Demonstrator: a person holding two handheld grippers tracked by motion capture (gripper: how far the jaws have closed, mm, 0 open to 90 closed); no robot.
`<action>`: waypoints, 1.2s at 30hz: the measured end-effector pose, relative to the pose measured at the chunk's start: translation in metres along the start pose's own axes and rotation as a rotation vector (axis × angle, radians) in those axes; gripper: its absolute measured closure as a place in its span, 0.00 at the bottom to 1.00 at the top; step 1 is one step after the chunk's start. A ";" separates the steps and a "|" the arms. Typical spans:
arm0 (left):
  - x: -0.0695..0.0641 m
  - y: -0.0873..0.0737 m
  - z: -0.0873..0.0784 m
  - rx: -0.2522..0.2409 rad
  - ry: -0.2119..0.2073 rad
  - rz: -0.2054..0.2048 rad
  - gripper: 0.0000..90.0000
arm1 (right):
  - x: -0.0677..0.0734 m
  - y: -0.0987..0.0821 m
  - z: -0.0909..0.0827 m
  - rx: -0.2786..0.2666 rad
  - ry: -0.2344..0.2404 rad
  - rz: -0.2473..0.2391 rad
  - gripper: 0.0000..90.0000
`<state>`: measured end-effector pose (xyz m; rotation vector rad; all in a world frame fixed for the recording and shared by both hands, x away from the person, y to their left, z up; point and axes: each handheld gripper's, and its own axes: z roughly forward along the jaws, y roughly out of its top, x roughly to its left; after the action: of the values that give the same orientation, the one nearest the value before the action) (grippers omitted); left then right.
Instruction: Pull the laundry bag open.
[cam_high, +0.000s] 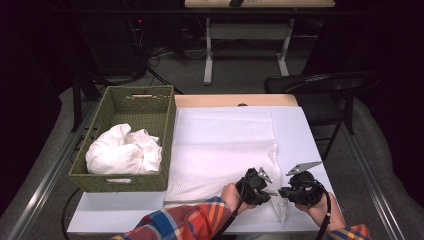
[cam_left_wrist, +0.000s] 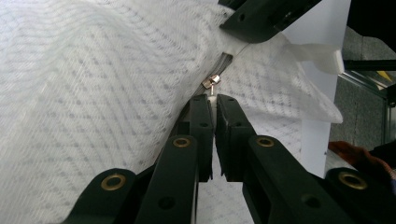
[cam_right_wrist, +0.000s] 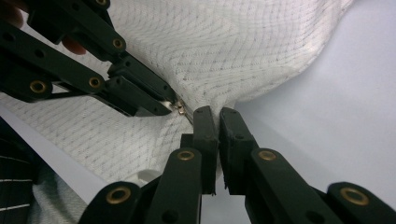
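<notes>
- Looking down from the high view, a white mesh laundry bag (cam_high: 222, 150) lies flat on the white table (cam_high: 300, 130), its near right corner bunched up between two grippers.
- The left gripper (cam_high: 267, 192) and right gripper (cam_high: 281, 191) sit close together at that corner, near the table's front edge, each carried by a hand; a plaid sleeve (cam_high: 185, 220) reaches in from the bottom.
- Left of the bag stands a green woven basket (cam_high: 117, 182) with a bundle of white cloth (cam_high: 124, 151) in it; basket and bag lie side by side.
- A dark chair (cam_high: 320, 87) stands beyond the table's far right corner.
- In the left gripper view, the left gripper (cam_left_wrist: 214, 100) has its jaws drawn together, pinched on the mesh laundry bag (cam_left_wrist: 93, 84) along the zipper line.
- The small metal zipper slider (cam_left_wrist: 211, 81) sits just beyond those jaw tips; the other gripper (cam_left_wrist: 261, 18) clamps the bag's edge just past it.
- A white tab (cam_left_wrist: 322, 53) sticks out of the bag's corner at the right.
- In the right gripper view, the right gripper (cam_right_wrist: 218, 114) is closed on a gathered fold of the mesh laundry bag (cam_right_wrist: 224, 51), which fans out above the jaws.
- The zipper slider (cam_right_wrist: 180, 109) lies just beside its jaw tips, where the left gripper (cam_right_wrist: 161, 105) comes in from the upper left, also clamped on the bag.
</notes>
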<state>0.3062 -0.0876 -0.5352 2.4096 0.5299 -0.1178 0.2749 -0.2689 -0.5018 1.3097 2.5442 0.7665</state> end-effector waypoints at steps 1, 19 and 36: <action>0.000 -0.001 0.000 0.002 -0.002 0.000 0.95 | 0.000 0.000 0.000 -0.001 0.000 0.002 0.96; 0.005 -0.012 -0.014 0.012 -0.003 -0.002 0.95 | 0.000 0.000 0.001 0.005 0.000 0.009 0.96; 0.013 -0.029 -0.031 0.027 -0.001 -0.020 0.95 | -0.001 -0.001 0.002 0.012 -0.010 0.014 0.96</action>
<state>0.3046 -0.0434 -0.5312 2.4305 0.5558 -0.1355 0.2758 -0.2691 -0.5039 1.3329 2.5388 0.7469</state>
